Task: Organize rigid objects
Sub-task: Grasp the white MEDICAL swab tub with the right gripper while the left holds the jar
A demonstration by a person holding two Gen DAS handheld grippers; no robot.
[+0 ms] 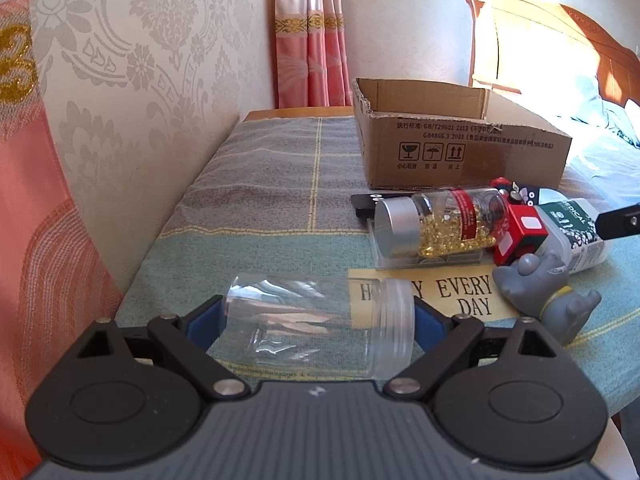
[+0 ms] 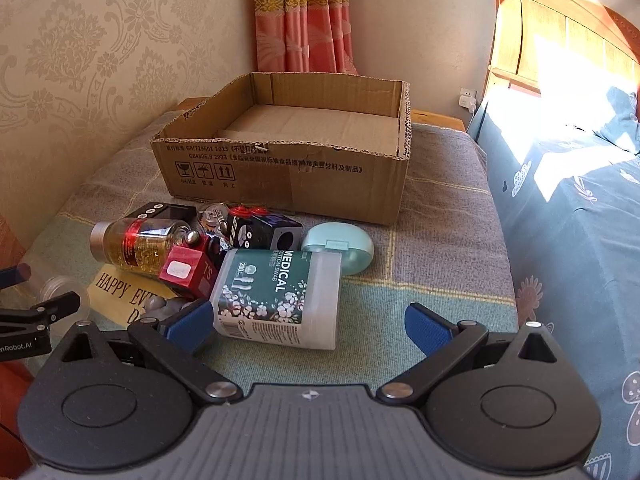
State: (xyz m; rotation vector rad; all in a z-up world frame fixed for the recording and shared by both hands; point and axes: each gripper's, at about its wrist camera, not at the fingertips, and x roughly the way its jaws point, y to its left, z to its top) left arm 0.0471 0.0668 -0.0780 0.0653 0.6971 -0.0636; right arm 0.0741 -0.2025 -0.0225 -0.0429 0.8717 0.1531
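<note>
A clear empty plastic jar (image 1: 304, 304) lies on its side on the cloth-covered table (image 1: 272, 184). My left gripper (image 1: 318, 320) has its blue pads (image 1: 204, 320) against the jar's base and lid, shut on it. In the right wrist view a white "medical cotton swab" tub (image 2: 280, 296) lies flat just ahead of my right gripper (image 2: 310, 330). That gripper stands open, its left pad beside the tub's near corner and its right pad well apart from it. An open, empty cardboard box (image 2: 288, 176) stands at the back of the table.
A pile sits before the box: a capsule bottle (image 2: 136, 244) with a silver cap, a red carton (image 2: 184, 272), a black cube (image 2: 272, 232), a mint case (image 2: 340, 248) and a grey figurine (image 1: 548, 292). A wall runs along the left and a bed (image 2: 580, 220) along the right.
</note>
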